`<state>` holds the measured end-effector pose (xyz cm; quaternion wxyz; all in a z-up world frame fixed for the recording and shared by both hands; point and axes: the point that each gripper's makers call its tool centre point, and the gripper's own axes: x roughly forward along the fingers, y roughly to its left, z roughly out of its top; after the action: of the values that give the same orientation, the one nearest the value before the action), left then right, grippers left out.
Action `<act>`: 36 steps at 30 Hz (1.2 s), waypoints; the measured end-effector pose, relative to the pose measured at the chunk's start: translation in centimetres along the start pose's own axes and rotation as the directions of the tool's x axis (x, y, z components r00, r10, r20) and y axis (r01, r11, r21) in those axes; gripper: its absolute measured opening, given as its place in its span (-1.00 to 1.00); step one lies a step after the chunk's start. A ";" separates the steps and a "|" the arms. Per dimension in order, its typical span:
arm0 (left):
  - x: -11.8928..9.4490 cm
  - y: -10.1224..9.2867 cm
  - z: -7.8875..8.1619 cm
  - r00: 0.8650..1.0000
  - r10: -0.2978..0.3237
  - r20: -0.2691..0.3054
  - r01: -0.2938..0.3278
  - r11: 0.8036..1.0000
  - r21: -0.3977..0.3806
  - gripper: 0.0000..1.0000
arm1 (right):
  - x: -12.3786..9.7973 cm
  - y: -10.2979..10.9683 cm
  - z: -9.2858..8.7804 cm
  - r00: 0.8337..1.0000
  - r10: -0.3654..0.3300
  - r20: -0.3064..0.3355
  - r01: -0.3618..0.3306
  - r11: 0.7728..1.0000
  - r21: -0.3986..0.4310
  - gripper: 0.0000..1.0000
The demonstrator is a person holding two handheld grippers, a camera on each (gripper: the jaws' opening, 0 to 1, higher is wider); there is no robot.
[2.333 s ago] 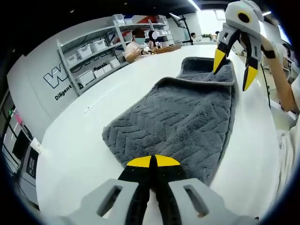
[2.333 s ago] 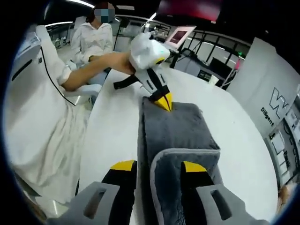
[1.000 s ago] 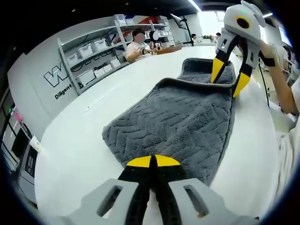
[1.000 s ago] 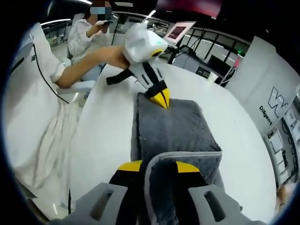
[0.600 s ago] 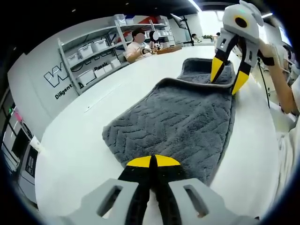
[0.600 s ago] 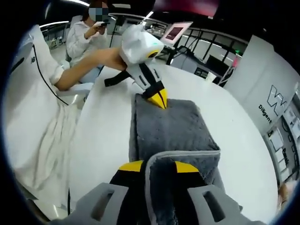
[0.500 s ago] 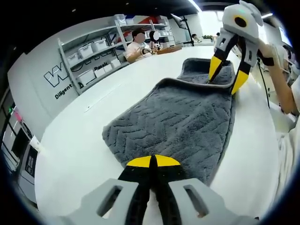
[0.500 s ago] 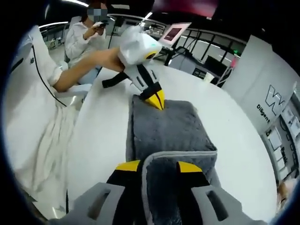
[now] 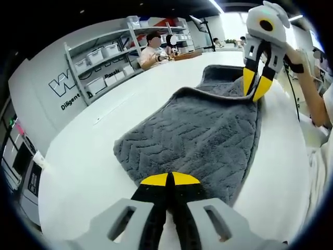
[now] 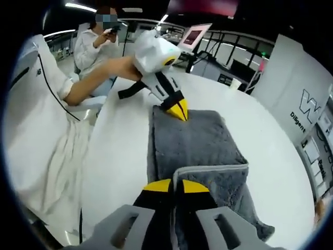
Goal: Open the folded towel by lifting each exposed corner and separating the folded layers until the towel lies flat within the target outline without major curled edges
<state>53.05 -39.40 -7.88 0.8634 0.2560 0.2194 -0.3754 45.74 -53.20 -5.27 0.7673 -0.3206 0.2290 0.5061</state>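
Grey plush towel w/ zigzag pile (image 9: 203, 138) is laid folded lengthwise on the white round-edged table (image 9: 93, 161), one end doubled back so a bound hem (image 9: 218, 92) runs across the upper layer. No target outline can be made out on the tabletop.

Going left to right in left gripper view: metal shelving w/ white bins (image 9: 101, 65) is seen against the wall, then seated people behind, then the towel at centre. The left gripper (image 9: 170, 179), yellow-tipped, is pinched tight on the towel's near end, jaws together w/ pile between them; prob. held as an anchor so the cloth is not dragged when the far layer is lifted. At right, the right gripper (image 9: 256, 86) is pressed into the folded-over hem corner, tips nearly together on the edge.

In right gripper view the right gripper (image 10: 175, 186) is closed on that hem (image 10: 208, 169), grey layer nipped between the jaws. Judged: grip just secured, peel-back of the top layer is next. Opposite end is clamped by the left gripper (image 10: 180, 110).
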 end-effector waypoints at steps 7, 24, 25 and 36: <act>0.1 0.3 0.0 1.000 -0.001 0.001 0.001 1.000 0.000 -0.99 | -0.1 0.0 -0.1 1.000 0.007 0.001 -0.007 1.000 -0.005 -1.00; 0.1 0.4 -0.2 1.000 0.003 0.001 -0.003 1.000 0.006 -0.99 | -2.2 -1.4 -0.4 0.998 -0.052 0.017 0.052 0.999 -0.010 -1.00; 0.2 0.5 -0.2 1.000 0.003 0.001 -0.003 1.000 0.006 -0.99 | -2.3 -1.5 -0.4 0.998 -0.055 0.017 0.055 0.998 -0.008 -1.00; 0.2 0.5 -0.1 1.000 0.001 0.004 -0.001 1.000 0.005 -0.99 | -3.5 -2.5 -0.8 0.996 -0.085 0.026 0.085 0.996 0.001 -1.00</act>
<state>53.51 -39.15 -7.96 0.8633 0.2575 0.2166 -0.3762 46.66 -56.70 -2.83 0.7909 -0.3237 0.2052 0.4771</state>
